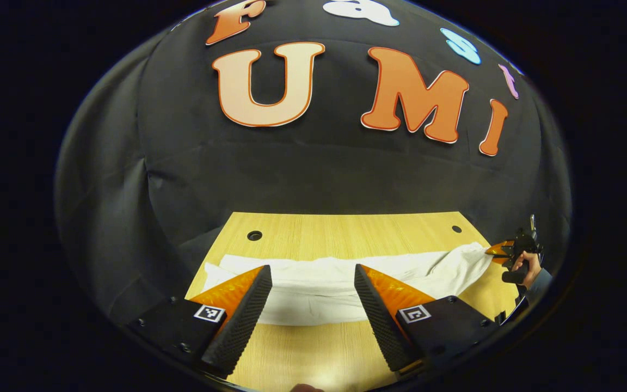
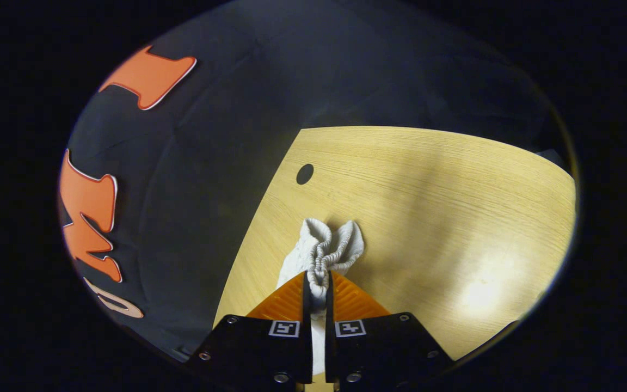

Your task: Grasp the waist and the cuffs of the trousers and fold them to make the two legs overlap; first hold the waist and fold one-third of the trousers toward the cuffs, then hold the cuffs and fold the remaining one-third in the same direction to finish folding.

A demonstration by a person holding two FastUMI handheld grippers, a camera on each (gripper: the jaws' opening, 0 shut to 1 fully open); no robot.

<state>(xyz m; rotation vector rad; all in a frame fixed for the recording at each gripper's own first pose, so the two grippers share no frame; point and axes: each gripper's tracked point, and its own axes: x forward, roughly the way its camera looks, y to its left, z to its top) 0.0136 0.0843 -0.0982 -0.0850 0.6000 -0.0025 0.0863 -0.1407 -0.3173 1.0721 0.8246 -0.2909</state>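
While its two ribbed fingers press together on a gathered, elastic-ruched end of the white trousers (image 2: 321,256), the right gripper (image 2: 317,286) holds that bunched cloth just above the pale wood-grain worktop (image 2: 444,207), near a round hole (image 2: 305,173). The left gripper (image 1: 313,283) hangs spread wide, holding nothing, over the soft, creased trousers lying stretched lengthwise across the worktop; far right, a hand (image 1: 521,264) holds the other gripper at the lifted end.

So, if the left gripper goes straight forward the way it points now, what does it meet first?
Most likely the white trousers: they lie across the wooden table directly ahead of the open left gripper. Depth is unclear, so it may pass just above the cloth.
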